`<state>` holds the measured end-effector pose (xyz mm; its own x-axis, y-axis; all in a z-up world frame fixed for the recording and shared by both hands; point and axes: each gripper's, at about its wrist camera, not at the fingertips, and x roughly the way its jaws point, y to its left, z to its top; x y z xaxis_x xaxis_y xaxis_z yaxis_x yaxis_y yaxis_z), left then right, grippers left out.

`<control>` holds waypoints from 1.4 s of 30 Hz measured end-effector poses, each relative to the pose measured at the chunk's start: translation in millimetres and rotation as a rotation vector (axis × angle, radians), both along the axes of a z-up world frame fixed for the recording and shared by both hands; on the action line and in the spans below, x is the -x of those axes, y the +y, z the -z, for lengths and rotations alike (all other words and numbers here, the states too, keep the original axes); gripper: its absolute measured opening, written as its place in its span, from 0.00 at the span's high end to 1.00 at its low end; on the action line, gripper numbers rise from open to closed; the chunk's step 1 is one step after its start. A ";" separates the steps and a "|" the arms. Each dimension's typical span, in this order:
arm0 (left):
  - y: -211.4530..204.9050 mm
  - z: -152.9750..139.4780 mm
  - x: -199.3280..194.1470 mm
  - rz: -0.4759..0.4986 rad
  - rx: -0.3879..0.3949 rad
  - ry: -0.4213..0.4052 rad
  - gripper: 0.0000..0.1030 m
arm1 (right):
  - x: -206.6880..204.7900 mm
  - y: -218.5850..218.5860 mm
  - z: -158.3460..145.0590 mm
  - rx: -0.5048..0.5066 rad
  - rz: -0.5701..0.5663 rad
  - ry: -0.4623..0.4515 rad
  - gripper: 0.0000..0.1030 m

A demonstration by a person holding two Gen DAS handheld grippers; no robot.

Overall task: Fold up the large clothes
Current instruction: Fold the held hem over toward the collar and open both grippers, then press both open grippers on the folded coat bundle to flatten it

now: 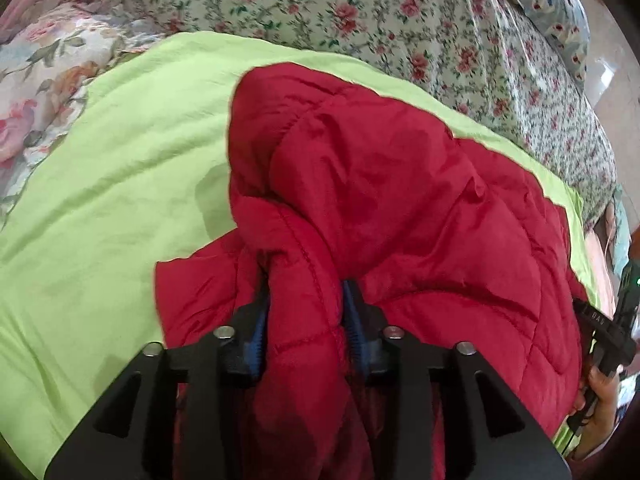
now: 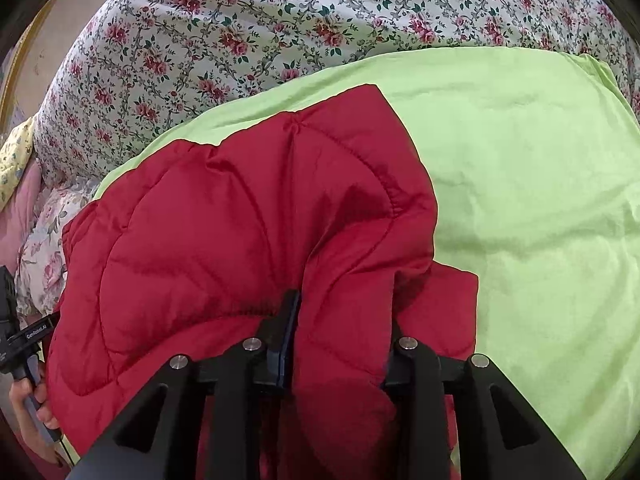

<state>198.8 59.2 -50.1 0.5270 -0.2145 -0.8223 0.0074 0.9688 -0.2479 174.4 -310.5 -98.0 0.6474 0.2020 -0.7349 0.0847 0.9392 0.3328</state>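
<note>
A red quilted puffer jacket lies bunched on a lime-green sheet. My left gripper stands with its jaws apart, and a thick puffy fold of the jacket fills the gap between the blue pads, loose rather than pinched. In the right wrist view the same jacket rests on the green sheet. My right gripper straddles another fold, its left pad beside the fabric and its right fingertip hidden behind it. A quilted flap sticks out to the right.
The green sheet covers a bed with a floral spread. A floral pillow sits at the left. A hand holds the other gripper at the right edge. In the right wrist view a hand shows at the left edge.
</note>
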 end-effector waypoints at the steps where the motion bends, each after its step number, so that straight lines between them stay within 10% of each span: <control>1: 2.6 -2.4 2.4 -0.012 0.008 -0.004 0.55 | -0.3 0.4 -0.3 0.000 0.000 0.000 0.70; 15: 9.8 -53.9 63.5 -0.010 0.027 -0.134 0.40 | 0.8 1.3 -6.7 0.023 0.020 -0.001 0.66; 20: 2.0 -54.0 79.0 0.020 0.027 -0.128 0.40 | 15.9 0.4 -22.8 0.071 0.062 -0.026 0.31; 29: -12.5 -53.2 106.2 0.062 0.020 -0.121 0.34 | 72.3 7.9 -54.2 0.128 0.063 -0.118 0.25; 42: -61.2 -41.7 135.3 0.184 -0.072 -0.110 0.24 | 125.2 80.6 -49.8 0.096 -0.213 -0.121 0.23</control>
